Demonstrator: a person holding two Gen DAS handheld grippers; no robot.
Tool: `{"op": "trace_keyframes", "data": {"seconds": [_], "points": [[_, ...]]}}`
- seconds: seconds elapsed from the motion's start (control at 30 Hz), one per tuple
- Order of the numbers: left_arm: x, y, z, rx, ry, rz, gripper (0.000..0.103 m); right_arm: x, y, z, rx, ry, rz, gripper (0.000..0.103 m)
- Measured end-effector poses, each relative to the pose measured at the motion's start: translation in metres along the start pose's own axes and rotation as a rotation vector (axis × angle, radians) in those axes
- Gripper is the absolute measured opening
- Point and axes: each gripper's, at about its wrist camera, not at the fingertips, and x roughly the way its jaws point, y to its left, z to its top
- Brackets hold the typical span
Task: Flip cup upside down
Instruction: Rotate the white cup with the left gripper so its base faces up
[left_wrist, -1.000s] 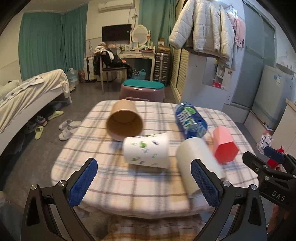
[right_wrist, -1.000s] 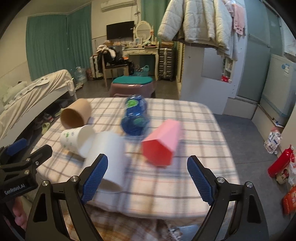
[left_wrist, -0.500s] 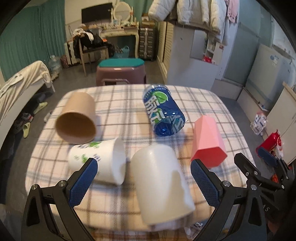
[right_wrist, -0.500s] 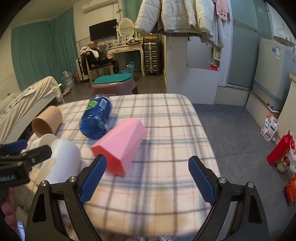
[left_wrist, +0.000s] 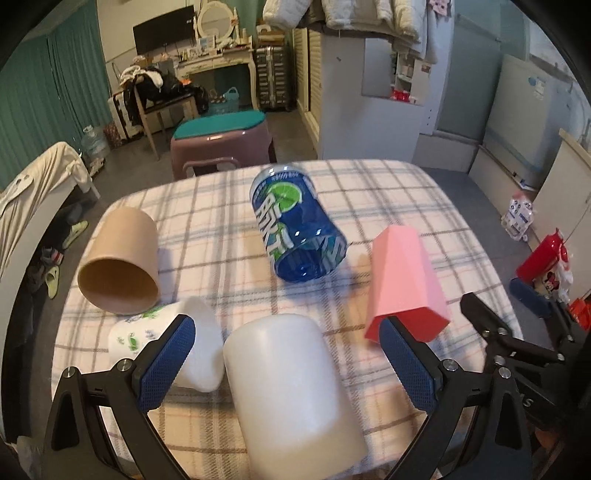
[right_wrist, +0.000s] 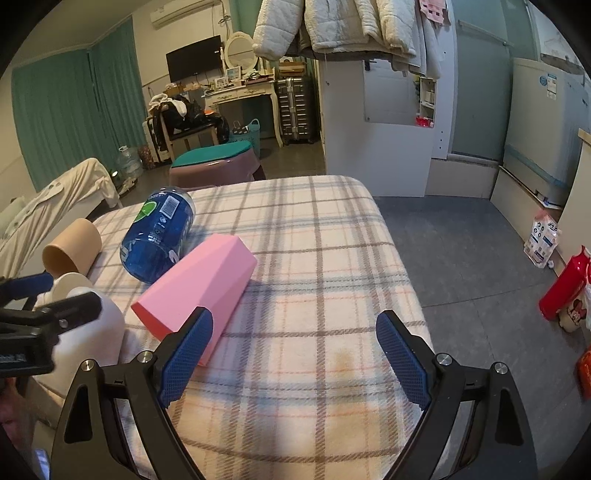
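Several cups lie on their sides on a plaid-covered table (left_wrist: 207, 206). A plain white cup (left_wrist: 291, 384) lies at the near edge, between the fingers of my open left gripper (left_wrist: 286, 363), not gripped. A white cup with green print (left_wrist: 162, 343) lies left of it, a tan cup (left_wrist: 120, 266) farther left. A blue cup (left_wrist: 295, 229) lies mid-table and a pink faceted cup (left_wrist: 402, 280) to the right. My right gripper (right_wrist: 295, 356) is open and empty; the pink cup (right_wrist: 199, 280) lies by its left finger. The white cup (right_wrist: 96, 332) is at far left.
A purple stool with a teal top (left_wrist: 221, 140) stands beyond the table. A bed (left_wrist: 33, 199) is at the left. A red bottle (right_wrist: 565, 284) and bags stand on the floor at the right. A white cabinet (right_wrist: 395, 129) stands behind.
My left gripper has moved forward and right, so the plain white cup now lies between its fingers. My right gripper has swung right; the pink cup has shifted toward its left finger.
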Motion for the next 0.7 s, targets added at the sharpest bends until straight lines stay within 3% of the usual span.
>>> {"op": "trace_keyframes", "data": {"seconds": [0.13, 0.27, 0.6, 0.7], "points": [[-0.005, -0.007, -0.002, 0.024, 0.0, -0.057, 0.101, 0.003, -0.006, -0.002, 0.017, 0.007, 0.002, 0.09], [0.01, -0.008, -0.006, 0.043, 0.049, -0.028, 0.08, 0.002, -0.007, -0.004, 0.019, 0.009, 0.006, 0.09], [0.048, 0.025, -0.009, -0.03, 0.205, -0.01, 0.08, 0.005, -0.005, -0.008, 0.026, 0.023, 0.015, 0.09], [0.045, 0.031, -0.008, -0.055, 0.199, -0.03, 0.072, 0.006, -0.003, -0.007, 0.02, 0.025, 0.017, 0.09]]}}
